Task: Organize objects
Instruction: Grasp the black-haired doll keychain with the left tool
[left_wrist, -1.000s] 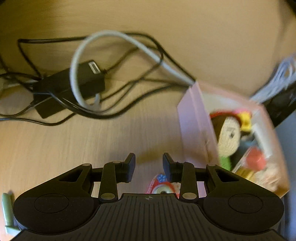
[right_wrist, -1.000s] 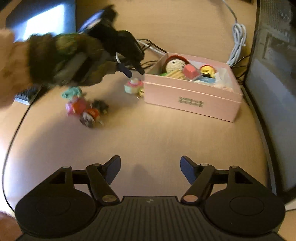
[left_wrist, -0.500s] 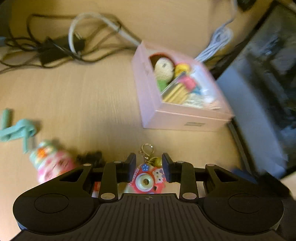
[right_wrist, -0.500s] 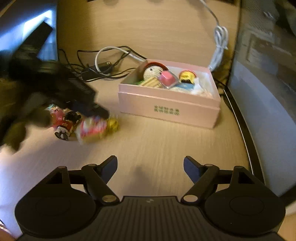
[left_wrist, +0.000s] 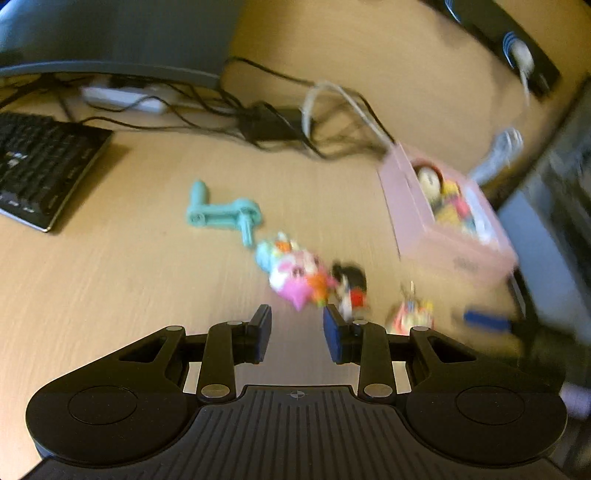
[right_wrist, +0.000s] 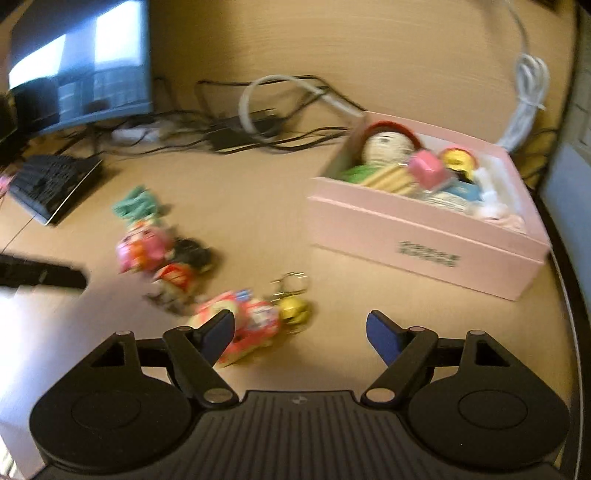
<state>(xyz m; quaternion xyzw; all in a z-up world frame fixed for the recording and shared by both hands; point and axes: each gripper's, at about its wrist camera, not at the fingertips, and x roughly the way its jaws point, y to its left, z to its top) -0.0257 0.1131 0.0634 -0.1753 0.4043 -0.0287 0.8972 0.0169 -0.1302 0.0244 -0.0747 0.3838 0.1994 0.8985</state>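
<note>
Both grippers' fingers are parted and empty. The right gripper (right_wrist: 301, 334) hangs by the keychain charm (right_wrist: 245, 325) at its 9 o'clock; pink box (right_wrist: 424, 236) at 1. A rushed closure could pinch only the ring, letting it swing loose.

The left gripper (left_wrist: 297, 328) hovers near the bench (left_wrist: 110, 266) toys.

A: Surface? Light wood-grain desk (right_wrist: 258, 206), warm lighting.
B: Lit monitor (right_wrist: 81, 62) back left, black keyboard (right_wrist: 51, 184) in front of it.
A: Tangle of black cables (left_wrist: 266, 122) along the back; coiled white cable (right_wrist: 528, 96) far right.
</note>
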